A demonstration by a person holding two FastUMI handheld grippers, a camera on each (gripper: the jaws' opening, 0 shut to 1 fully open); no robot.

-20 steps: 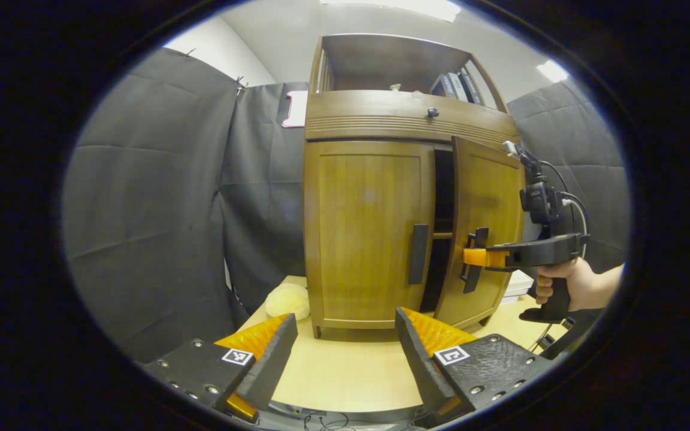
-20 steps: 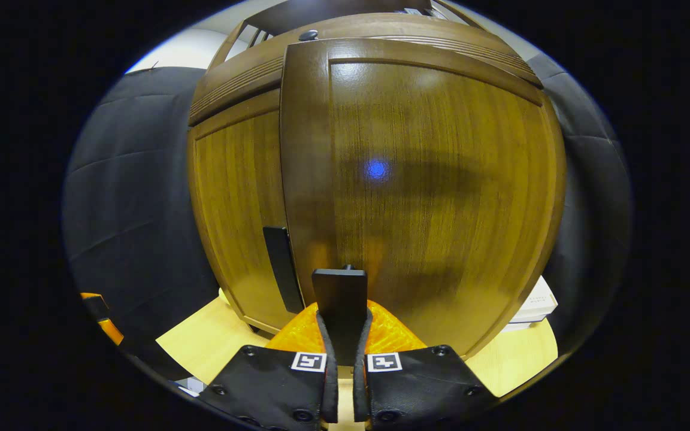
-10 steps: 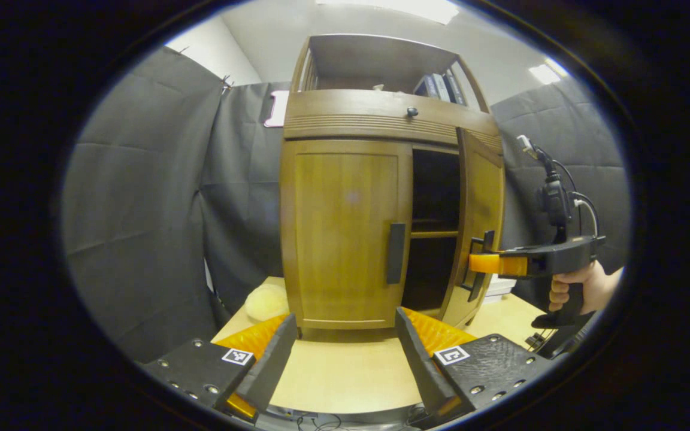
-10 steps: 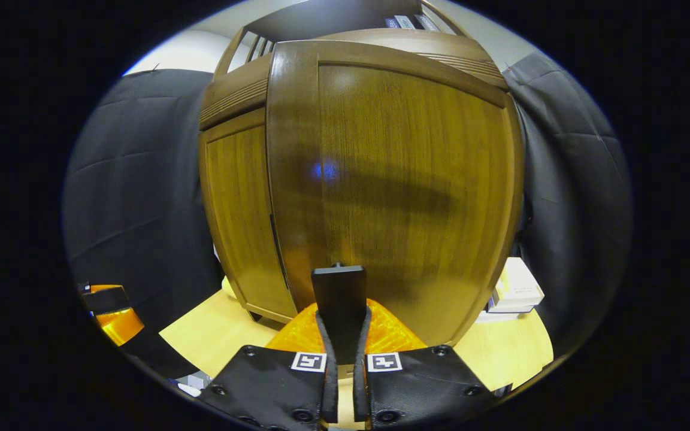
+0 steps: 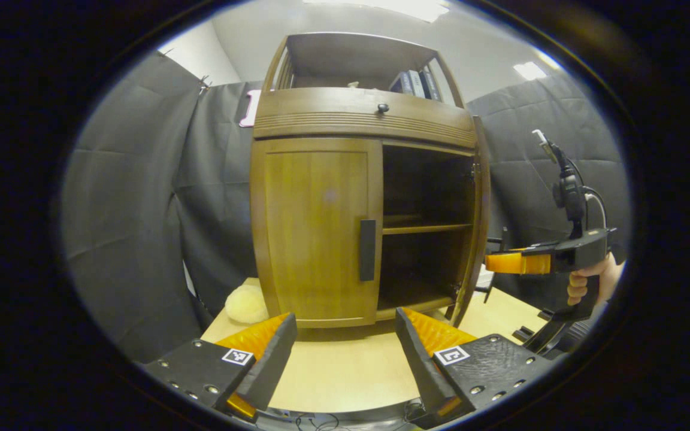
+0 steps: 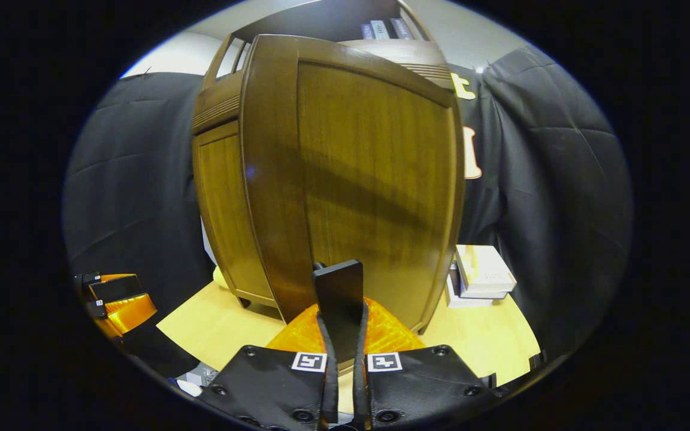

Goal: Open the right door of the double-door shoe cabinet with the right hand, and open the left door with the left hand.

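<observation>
Right door [image 5: 478,221] swung wide | right claw [image 6: 341,311] clamps handle [image 6: 339,293] | left claw [image 5: 345,353] spread above tabletop [image 5: 345,371]

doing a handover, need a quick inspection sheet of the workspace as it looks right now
Surface: pale wooden tabletop, bare in front of the cabinet.
Job's things: brown wooden double-door shoe cabinet; right door swung wide open, dark shelves inside; left door shut, its black bar handle untouched.
Clutter: cream fluffy ball beside the cabinet; stack of white boxes; books on the top shelf.
Grippers: right gripper shut on the right door's black handle; left gripper open, short of the cabinet.
Cables: black cable on the right gripper.
Surroundings: black cloth walls.
</observation>
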